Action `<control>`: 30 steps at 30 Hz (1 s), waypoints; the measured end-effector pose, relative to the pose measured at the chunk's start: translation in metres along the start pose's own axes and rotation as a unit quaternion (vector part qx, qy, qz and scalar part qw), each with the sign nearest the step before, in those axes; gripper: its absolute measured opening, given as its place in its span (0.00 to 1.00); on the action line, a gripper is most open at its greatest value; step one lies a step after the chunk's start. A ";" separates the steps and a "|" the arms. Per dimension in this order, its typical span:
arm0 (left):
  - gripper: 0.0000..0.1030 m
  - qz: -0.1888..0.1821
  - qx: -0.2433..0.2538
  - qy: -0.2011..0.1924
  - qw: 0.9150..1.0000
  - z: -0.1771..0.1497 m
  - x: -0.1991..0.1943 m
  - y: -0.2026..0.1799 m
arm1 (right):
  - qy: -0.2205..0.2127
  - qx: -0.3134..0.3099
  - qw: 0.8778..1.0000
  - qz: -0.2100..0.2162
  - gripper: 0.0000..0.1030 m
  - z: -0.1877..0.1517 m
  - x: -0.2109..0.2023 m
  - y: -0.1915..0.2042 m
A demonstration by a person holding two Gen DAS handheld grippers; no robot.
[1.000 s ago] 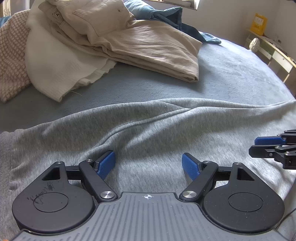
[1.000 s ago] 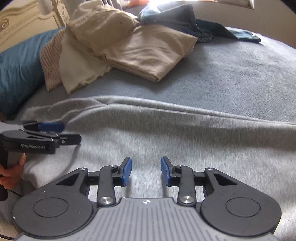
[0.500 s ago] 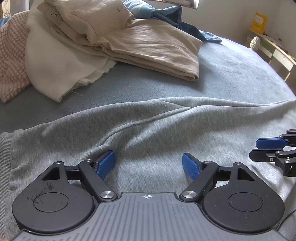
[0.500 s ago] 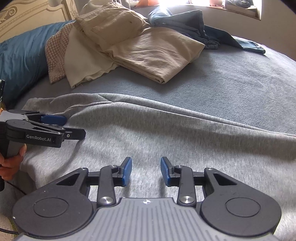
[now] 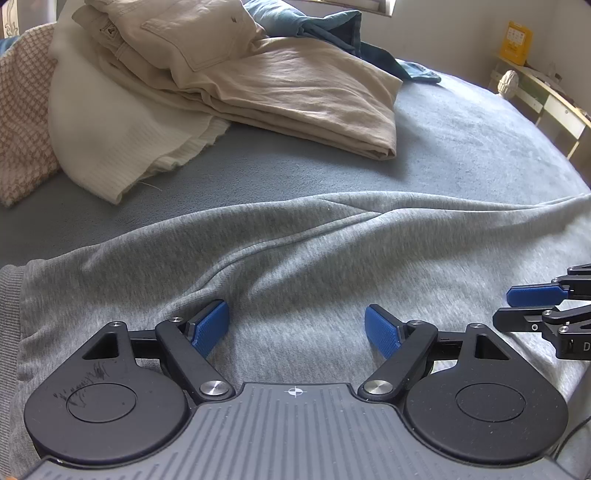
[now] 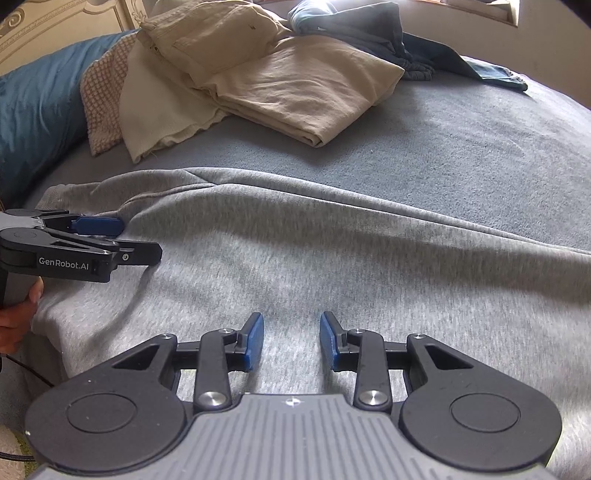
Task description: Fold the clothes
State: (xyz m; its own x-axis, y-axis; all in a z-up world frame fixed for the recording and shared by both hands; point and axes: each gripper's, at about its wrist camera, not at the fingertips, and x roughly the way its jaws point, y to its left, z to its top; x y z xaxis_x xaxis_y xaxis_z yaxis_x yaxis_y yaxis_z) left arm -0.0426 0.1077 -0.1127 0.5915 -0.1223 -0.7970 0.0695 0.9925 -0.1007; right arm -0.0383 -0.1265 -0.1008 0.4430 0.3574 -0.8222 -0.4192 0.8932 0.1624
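A grey sweatshirt lies spread across the blue-grey bed, creased along its far edge. My left gripper hovers over it with its blue pads wide apart and nothing between them. It also shows at the left of the right wrist view, left gripper, near the sweatshirt's left end. My right gripper stands over the grey sweatshirt with a narrower gap and only flat cloth beneath. In the left wrist view the right gripper pokes in from the right edge.
At the back lies a pile of clothes: folded beige trousers, a cream knit, a checked cloth and blue denim. A blue pillow sits far left. A hand holds the left gripper. A desk stands beyond the bed.
The right wrist view has shifted a little. Both grippers stay in nearly the same spots over the sweatshirt, and neither pair of jaws has visibly changed.
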 end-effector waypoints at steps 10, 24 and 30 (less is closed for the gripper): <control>0.79 0.002 0.001 0.001 1.000 0.000 0.000 -0.001 | 0.004 0.005 1.000 0.000 0.34 -0.002 0.000 -0.001; 0.79 0.002 0.003 0.001 1.000 -0.001 0.000 -0.001 | 0.007 0.006 1.000 -0.001 0.35 -0.003 0.002 -0.001; 0.80 0.003 0.005 0.001 1.000 -0.001 0.000 -0.001 | 0.009 0.006 1.000 -0.002 0.35 -0.002 0.002 0.000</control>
State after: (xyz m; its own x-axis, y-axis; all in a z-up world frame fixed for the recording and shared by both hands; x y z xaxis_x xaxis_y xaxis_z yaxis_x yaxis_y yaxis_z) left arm -0.0432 0.1063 -0.1130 0.5897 -0.1165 -0.7991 0.0746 0.9932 -0.0898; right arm -0.0390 -0.1266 -0.1040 0.4309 0.3492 -0.8321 -0.4082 0.8978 0.1654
